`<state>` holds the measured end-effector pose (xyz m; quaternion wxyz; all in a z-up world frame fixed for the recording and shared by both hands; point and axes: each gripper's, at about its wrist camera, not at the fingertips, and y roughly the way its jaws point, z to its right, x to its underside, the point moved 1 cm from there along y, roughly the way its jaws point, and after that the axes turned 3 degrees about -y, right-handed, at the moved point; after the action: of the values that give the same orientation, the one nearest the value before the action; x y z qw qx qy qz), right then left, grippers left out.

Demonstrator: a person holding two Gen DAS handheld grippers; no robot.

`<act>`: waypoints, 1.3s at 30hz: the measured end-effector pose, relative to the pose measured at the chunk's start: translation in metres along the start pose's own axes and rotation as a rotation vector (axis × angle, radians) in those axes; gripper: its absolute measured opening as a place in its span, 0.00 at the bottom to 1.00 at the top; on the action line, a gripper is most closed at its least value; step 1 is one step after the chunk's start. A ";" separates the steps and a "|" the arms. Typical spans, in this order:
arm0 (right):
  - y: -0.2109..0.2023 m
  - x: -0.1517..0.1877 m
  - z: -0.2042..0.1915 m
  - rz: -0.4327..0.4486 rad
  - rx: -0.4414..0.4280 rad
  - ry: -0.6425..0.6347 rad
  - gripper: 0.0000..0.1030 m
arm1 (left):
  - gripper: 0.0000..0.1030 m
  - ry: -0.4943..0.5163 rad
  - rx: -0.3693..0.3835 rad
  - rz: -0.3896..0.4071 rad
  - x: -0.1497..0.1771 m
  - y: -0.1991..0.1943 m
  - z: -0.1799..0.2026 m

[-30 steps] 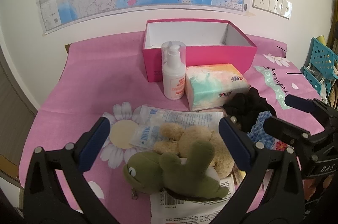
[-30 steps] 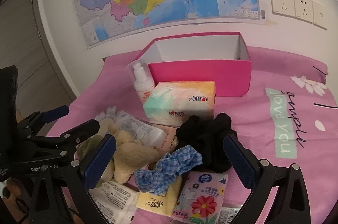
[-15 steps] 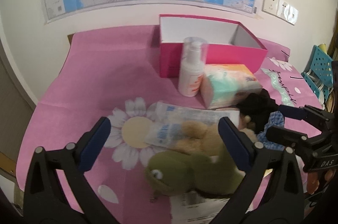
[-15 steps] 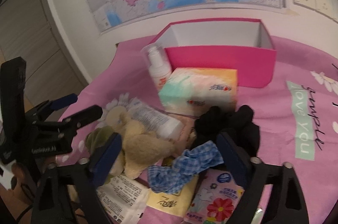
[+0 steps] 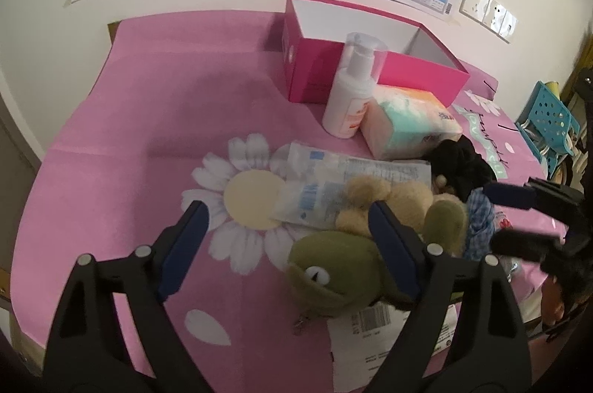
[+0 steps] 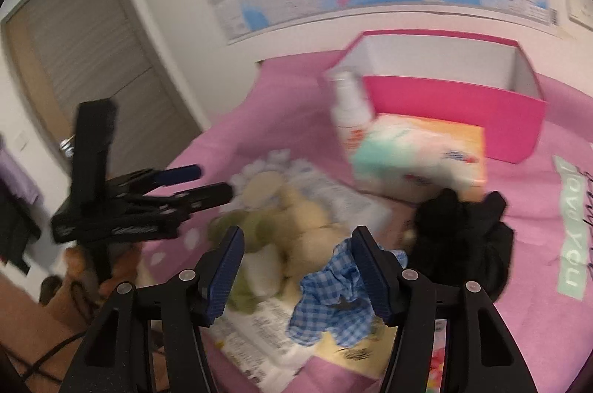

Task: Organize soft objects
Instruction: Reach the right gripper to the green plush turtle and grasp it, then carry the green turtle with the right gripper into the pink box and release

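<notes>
The left gripper [image 5: 289,241] has its jaws wide apart above the pink cloth [image 5: 155,118], holding nothing. The right gripper [image 6: 296,267] is also spread, hanging over the pile and holding nothing. The green frog plush [image 5: 333,270] lies against the beige plush [image 5: 389,200], beside the blue checked scrunchie [image 6: 330,296] and black cloth [image 6: 467,237]. The pink box [image 5: 374,66] stands behind them, near the wall.
</notes>
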<state>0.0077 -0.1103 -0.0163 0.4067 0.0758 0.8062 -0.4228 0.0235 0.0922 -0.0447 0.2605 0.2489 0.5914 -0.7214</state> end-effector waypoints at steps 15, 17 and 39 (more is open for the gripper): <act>0.011 -0.002 -0.029 -0.014 -0.011 -0.093 0.68 | 0.86 -0.025 0.035 -0.006 0.006 -0.005 -0.012; 0.016 0.001 -0.035 -0.039 -0.049 -0.111 0.68 | 0.86 -0.014 0.051 -0.015 0.008 -0.005 -0.010; 0.049 -0.014 0.000 -0.015 -0.265 0.111 0.22 | 0.84 0.040 0.359 -0.133 0.034 -0.001 -0.004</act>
<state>0.0396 -0.0766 -0.0370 0.3647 0.0385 0.8769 -0.3108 -0.0023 0.0937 -0.0679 0.1520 0.2663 0.4736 -0.8257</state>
